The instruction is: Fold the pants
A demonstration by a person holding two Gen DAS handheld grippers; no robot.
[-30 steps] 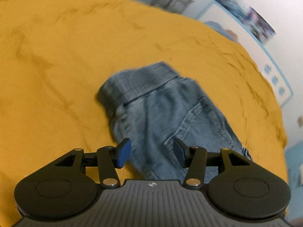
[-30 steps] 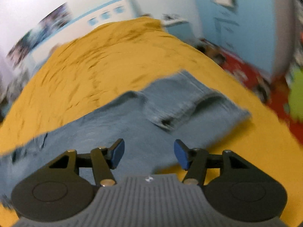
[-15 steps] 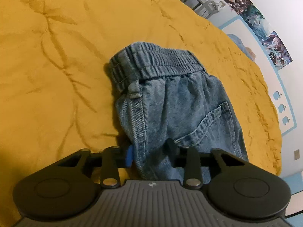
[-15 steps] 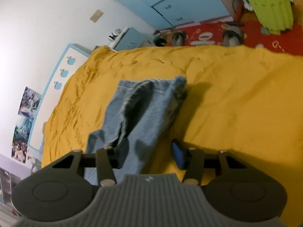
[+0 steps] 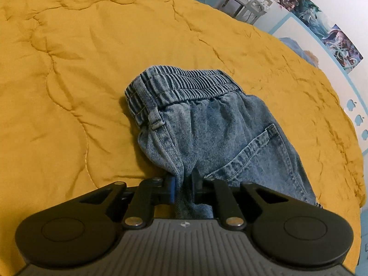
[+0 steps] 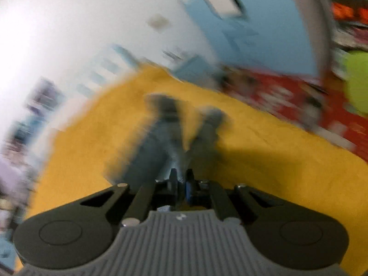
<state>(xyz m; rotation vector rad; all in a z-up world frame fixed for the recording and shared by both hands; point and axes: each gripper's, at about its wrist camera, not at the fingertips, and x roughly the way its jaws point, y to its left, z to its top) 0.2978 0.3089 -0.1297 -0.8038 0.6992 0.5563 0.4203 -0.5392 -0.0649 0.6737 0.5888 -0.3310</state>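
Note:
Blue denim pants (image 5: 214, 133) lie on a yellow quilt (image 5: 69, 92), elastic waistband at the far end and a back pocket to the right. My left gripper (image 5: 184, 184) is shut on a bunched edge of the denim near the seat. In the blurred right wrist view the pants (image 6: 161, 142) stretch away with both legs spread toward the far side. My right gripper (image 6: 181, 181) is shut on a fold of the denim and holds it above the quilt (image 6: 264, 161).
The quilt covers a bed against a white wall with posters (image 5: 340, 43) and blue trim. A red rug (image 6: 287, 96) and a green bin (image 6: 356, 80) are on the floor beyond the bed's right edge.
Both grippers have closed on the denim since one second ago. The right gripper is swinging quickly with the cloth, blurring its view. The left gripper has pulled the fabric into a bunch.

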